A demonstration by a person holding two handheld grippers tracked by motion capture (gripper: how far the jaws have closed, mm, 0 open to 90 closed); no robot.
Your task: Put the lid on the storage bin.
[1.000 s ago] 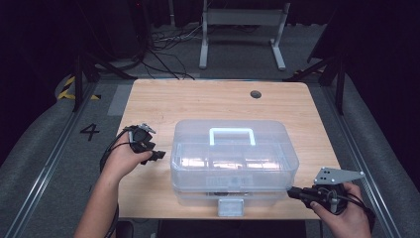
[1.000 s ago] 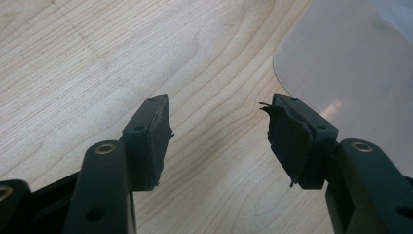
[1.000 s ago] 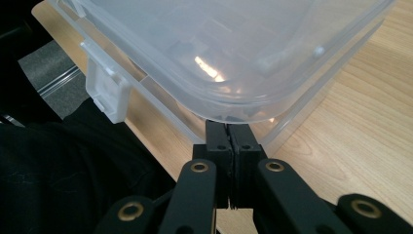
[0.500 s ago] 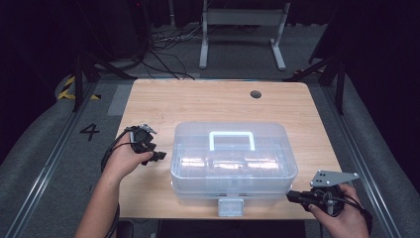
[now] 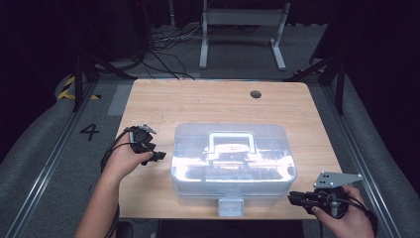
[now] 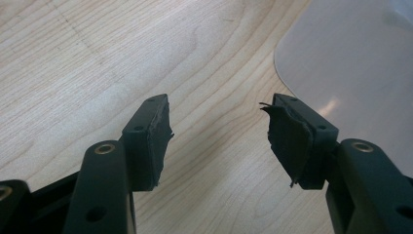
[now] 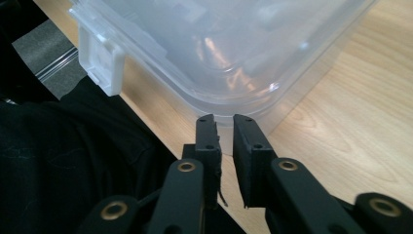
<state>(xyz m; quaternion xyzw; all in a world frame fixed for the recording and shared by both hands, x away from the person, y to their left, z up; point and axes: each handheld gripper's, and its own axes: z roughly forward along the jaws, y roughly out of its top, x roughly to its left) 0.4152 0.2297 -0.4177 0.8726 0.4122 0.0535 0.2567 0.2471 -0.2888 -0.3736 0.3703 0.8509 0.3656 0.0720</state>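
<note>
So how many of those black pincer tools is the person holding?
2. The left gripper sits left of the clear box, its fingers spread apart. The right gripper is at the box's near right corner, almost closed.

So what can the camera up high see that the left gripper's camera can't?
The high view takes in the whole clear box with its handle and front latch, the right gripper near the box's front corner, and the floor beyond the table. The left gripper view gives a close look at the left gripper, its jaws wide apart with torn black pads. Both share the wooden tabletop and a rounded corner of the box.
</note>
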